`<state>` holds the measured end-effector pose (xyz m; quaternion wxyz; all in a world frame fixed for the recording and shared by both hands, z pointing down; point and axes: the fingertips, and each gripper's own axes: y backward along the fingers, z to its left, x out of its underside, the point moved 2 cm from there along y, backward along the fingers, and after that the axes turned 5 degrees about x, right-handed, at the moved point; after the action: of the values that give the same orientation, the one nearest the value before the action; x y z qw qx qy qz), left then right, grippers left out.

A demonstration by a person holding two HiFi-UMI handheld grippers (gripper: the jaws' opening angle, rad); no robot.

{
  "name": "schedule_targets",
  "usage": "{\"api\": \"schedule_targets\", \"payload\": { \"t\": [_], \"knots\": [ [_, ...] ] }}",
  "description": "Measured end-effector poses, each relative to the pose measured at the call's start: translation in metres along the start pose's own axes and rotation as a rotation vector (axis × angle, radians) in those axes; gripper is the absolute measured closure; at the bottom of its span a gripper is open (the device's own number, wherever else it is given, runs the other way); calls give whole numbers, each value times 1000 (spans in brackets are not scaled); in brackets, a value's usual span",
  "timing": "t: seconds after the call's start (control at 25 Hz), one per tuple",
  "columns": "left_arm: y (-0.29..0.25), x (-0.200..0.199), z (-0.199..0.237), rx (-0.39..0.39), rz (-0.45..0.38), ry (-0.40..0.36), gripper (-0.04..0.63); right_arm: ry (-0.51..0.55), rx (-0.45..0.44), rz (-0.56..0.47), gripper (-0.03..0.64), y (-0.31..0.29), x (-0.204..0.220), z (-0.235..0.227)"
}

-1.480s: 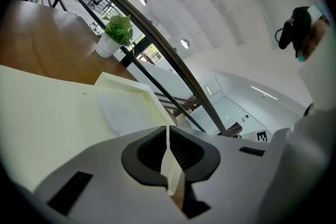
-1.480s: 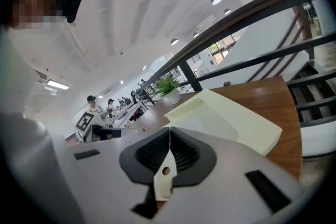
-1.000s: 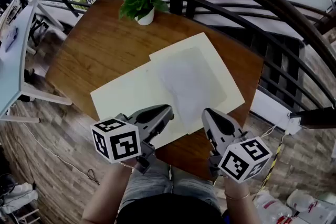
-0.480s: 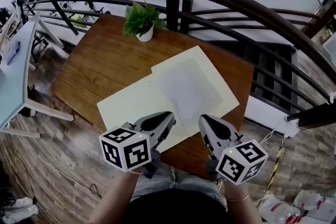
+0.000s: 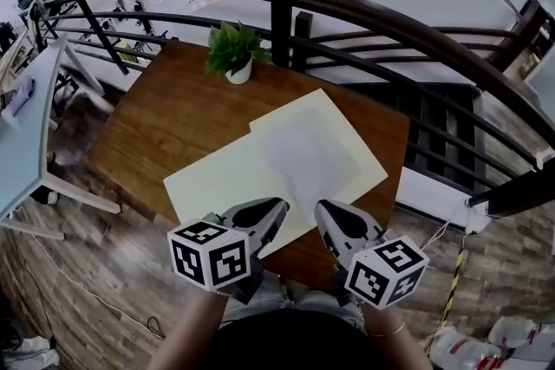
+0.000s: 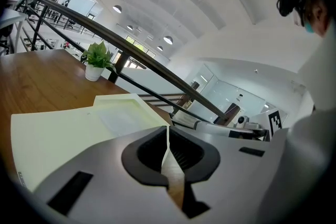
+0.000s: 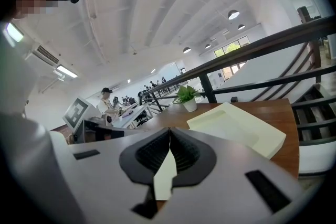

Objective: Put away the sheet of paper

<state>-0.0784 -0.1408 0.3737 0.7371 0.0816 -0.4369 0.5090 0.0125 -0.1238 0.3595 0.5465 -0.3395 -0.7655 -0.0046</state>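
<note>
Shut left tongs and right tongs hover at near edge of folder.

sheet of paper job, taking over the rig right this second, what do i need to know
Left gripper: shut, empty, hovering by the near edge of the folder.
Right gripper: shut, empty, beside the left one.
Sheet of paper: flat on the right half of the pale yellow folder, which lies open on the table.
Done: nothing visible; neither gripper touches the sheet.
Left: probably close the folder over the sheet.
</note>
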Motion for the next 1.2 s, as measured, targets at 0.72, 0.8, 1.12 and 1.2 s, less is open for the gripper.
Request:
{"api": "schedule_targets", "payload": {
  "t": [0.72, 0.8, 1.12, 1.2],
  "knots": [
    [2, -1, 4, 24, -20, 41, 569, 20, -15, 25, 589, -5, 12, 7],
    [2, 0, 4, 26, -17, 44, 569, 17, -12, 24, 589, -6, 11, 5],
    [0, 3, 4, 19, 5, 40, 569, 33, 10, 36, 591, -5, 13, 1],
    [0, 6, 4, 19, 12, 44, 569, 35, 7, 43, 591, -4, 15, 3]
  ]
}}
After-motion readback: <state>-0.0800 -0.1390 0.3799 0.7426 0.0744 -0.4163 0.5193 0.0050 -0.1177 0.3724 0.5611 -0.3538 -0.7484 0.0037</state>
